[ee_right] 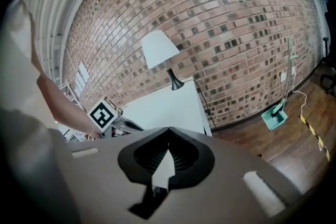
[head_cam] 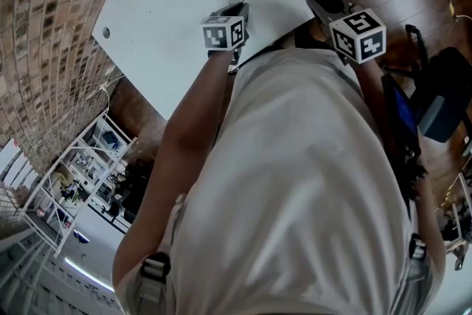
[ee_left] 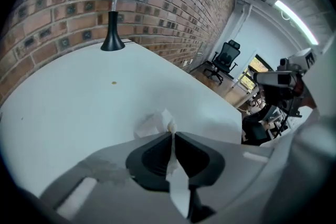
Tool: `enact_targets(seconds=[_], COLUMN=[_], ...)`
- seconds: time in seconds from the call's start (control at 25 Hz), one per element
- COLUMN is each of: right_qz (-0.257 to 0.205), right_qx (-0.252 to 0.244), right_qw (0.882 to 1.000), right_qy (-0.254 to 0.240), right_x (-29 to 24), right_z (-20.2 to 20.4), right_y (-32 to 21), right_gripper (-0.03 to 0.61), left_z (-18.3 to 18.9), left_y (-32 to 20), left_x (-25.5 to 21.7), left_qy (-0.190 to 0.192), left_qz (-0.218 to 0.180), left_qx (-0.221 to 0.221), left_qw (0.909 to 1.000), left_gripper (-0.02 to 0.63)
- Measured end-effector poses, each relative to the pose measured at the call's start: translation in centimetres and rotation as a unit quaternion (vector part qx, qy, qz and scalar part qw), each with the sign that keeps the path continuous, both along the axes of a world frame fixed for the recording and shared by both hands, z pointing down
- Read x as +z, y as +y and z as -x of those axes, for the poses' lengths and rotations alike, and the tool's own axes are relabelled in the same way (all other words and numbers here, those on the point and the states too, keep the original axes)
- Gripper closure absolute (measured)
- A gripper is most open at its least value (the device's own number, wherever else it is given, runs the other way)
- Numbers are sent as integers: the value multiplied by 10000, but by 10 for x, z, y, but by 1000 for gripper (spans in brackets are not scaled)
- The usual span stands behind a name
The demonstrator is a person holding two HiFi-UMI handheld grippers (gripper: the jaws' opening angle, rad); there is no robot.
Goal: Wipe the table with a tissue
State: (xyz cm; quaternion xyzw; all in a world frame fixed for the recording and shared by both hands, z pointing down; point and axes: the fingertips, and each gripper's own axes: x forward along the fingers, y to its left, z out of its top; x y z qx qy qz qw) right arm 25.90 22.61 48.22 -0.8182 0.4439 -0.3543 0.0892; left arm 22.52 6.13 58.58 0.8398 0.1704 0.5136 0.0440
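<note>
Your left gripper (ee_left: 171, 132) pinched the white tissue (ee_left: 153, 124) between its jaws, and the tissue was over the white table (ee_left: 79, 107). Your right gripper (ee_right: 168, 131) was near the table's edge, its jaws pressed together with nothing between them.

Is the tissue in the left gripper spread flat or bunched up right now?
Bunched up. The left gripper is shut on the tissue, and a crumpled wad of it sticks out past the tips.

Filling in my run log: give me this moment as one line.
left gripper shut on tissue | tissue low over table, contact unclear | right gripper shut, empty, at table's edge
</note>
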Motion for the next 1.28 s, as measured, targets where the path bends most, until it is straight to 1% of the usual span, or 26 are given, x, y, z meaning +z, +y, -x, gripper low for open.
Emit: enact_targets(seconds=[0.08, 0.2, 0.36, 0.4, 0.56, 0.64, 0.72, 0.8, 0.84, 0.92, 1.04, 1.16, 1.28], right_qz=[-19, -23, -12, -7, 12, 3, -27, -52, -52, -59, -113, -151, -143], right_qx=[7, 1, -24, -36, -69, -75, -79, -86, -105, -171, -287, -398, -466], right_qw=[10000, 10000, 10000, 10000, 10000, 10000, 10000, 9999, 9999, 9998, 9995, 9991, 9988], right_qy=[8, 8, 6, 2, -10, 6, 19, 15, 17, 26, 53, 65, 52], right_x=[-1, -1, 0, 1, 2, 0, -2, -3, -3, -3, -4, -6, -4], right_z=[-1, 0, 1, 1, 2, 0, -4, -7, -8, -10, -12, -12, -12], right_y=[0, 1, 0, -1, -2, -3, -4, -6, -9, -16, -29, -40, -49], right_gripper=[571, 571, 571, 571, 571, 571, 571, 571, 571, 571, 571, 571, 571], left_z=[1, 4, 8, 9, 17, 24, 35, 43, 44, 41, 27, 17, 11], left_y=[9, 27, 51, 57, 89, 104, 115, 120, 117, 100, 55, 2, -42], left_x=[4, 7, 7, 7, 6, 6, 5, -1, -5, -14, -27, -32, -33], left_qy=[12, -22, -50, -87, -303, -470, -696, -773, -734, -546, -153, 151, 294], left_qz=[-28, 85, 96, 157, 630, 872, 1081, 1279, 1378, 1507, 1591, 1440, 1160], left_qx=[215, 477, 872, 932, 1193, 1437, 1698, 1822, 1767, 1404, 485, -354, -867], left_qw=[9998, 9988, 9961, 9955, 9904, 9846, 9770, 9718, 9718, 9770, 9859, 9888, 9890], left_gripper=[591, 591, 591, 592, 592, 592, 591, 591, 591, 591, 591, 591, 591])
